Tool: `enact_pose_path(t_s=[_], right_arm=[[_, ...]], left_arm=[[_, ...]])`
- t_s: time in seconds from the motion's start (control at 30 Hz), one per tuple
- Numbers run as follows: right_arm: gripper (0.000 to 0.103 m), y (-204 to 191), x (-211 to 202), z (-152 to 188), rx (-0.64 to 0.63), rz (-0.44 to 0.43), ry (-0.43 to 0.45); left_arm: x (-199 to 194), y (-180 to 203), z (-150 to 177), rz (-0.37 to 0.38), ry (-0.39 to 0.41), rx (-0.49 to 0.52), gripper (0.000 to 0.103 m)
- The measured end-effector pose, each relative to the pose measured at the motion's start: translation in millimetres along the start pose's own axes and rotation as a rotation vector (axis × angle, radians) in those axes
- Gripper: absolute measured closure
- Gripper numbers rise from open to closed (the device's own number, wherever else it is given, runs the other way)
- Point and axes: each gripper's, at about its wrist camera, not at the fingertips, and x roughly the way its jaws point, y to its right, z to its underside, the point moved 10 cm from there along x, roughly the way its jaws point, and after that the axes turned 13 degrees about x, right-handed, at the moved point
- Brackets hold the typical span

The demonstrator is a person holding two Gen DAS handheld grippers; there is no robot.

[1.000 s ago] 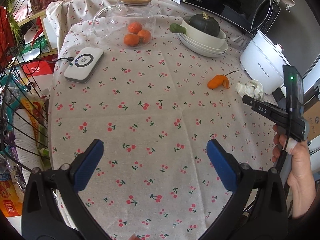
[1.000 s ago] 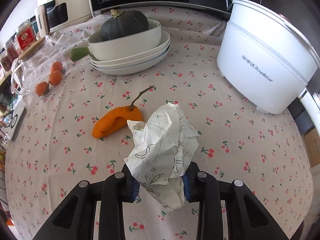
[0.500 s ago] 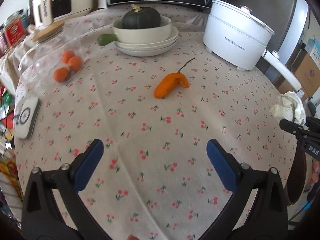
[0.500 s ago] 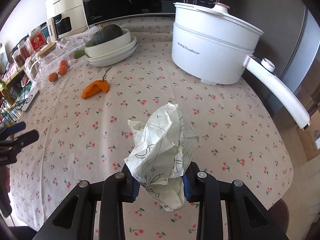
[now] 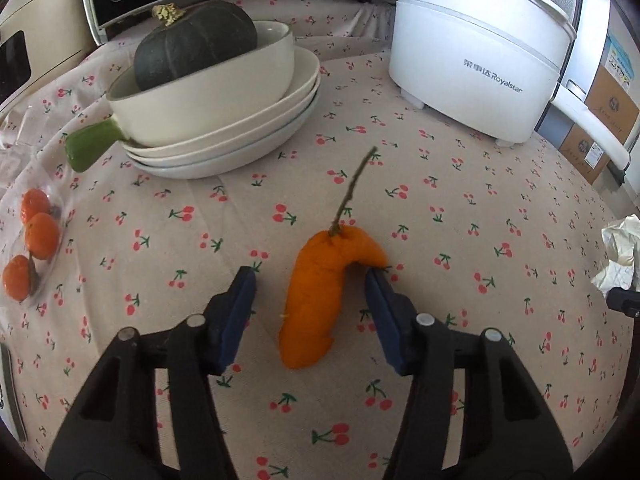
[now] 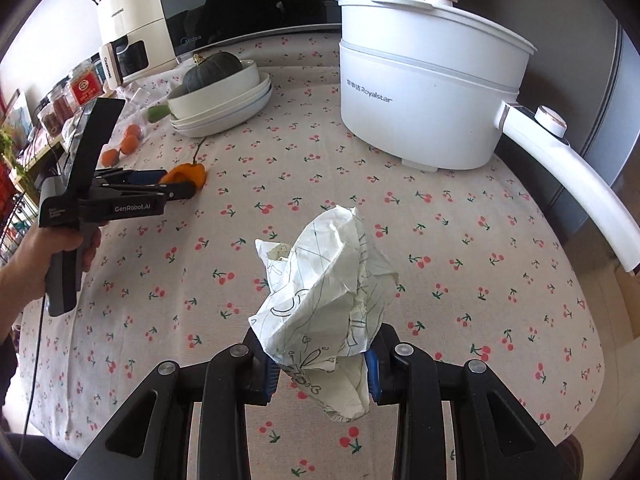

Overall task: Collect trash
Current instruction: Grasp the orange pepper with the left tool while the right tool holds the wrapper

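Left claw now half-closed astride the orange peel, near mid-surface, a second ago wide open over bare cloth; grasp imminent. Right claw still clamped on crumpled paper, raised near the surface's front edge.

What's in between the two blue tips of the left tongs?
In the left wrist view, the curled orange peel with a thin stem lies on the cherry-print tablecloth between the open left tongs' tips.

White pot, stacked bowls, squash.
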Motion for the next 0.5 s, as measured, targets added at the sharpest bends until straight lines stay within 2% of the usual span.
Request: enact_pose_path(t_s=[0.07,0.13,0.33,0.5], right_arm=[[0.069,6.7,4.4,1.0,0.012,0.006,-0.005],[0.069,12.3,6.4,2.1,0.032,0.011,-0.012],[0.069,21.1,-5.1,6.2,0.075,0.042,-0.028],[0.069,16.1,-36.8,11.4,0.067,0.071,-0.010]], left_arm=[[-3.2,4.3,-0.3,0.020,0.012,-0.006,0.068],[-8.1,9.9,1.8,0.034,0.017,-0.007,0.078],[-35.0,35.3,27.7,0.041,-0.021,0.007,0.080],[-62.9,51.1,51.6,0.086,-0.044,-0.065,0.080]])
